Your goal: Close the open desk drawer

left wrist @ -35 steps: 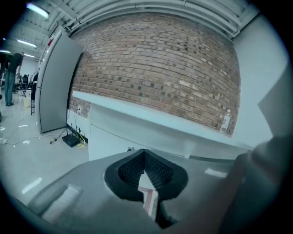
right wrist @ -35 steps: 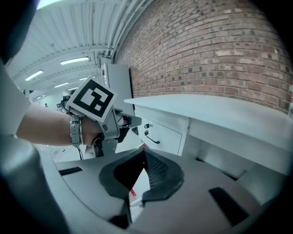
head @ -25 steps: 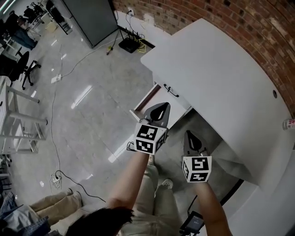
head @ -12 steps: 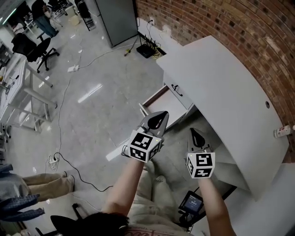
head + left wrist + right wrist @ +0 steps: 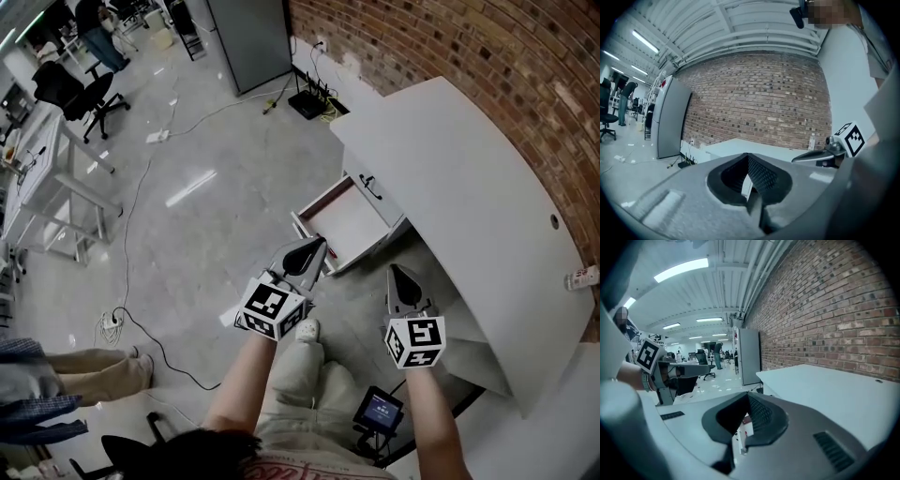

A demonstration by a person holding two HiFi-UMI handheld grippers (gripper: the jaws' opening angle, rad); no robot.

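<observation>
- A glossy grey floor [image 5: 187, 234] fills the left of the head view. A brick wall [image 5: 450, 47] runs along the upper right, with the white desk [image 5: 450, 169] below it.
- The drawer [image 5: 352, 220] stands pulled out at frame centre.
- Over the last second the left gripper [image 5: 307, 253] has slid from over the drawer to its front edge, jaws closed on nothing.
- The right gripper [image 5: 403, 284], lower right of the drawer, is likewise closed and empty.
- The left one looks placed to push the front in, though the drawer is not yet closed.

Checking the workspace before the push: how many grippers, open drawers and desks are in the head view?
Grippers: 2 (left gripper, right gripper)
Open drawer: 1
Desk: 1
Total: 4
</observation>
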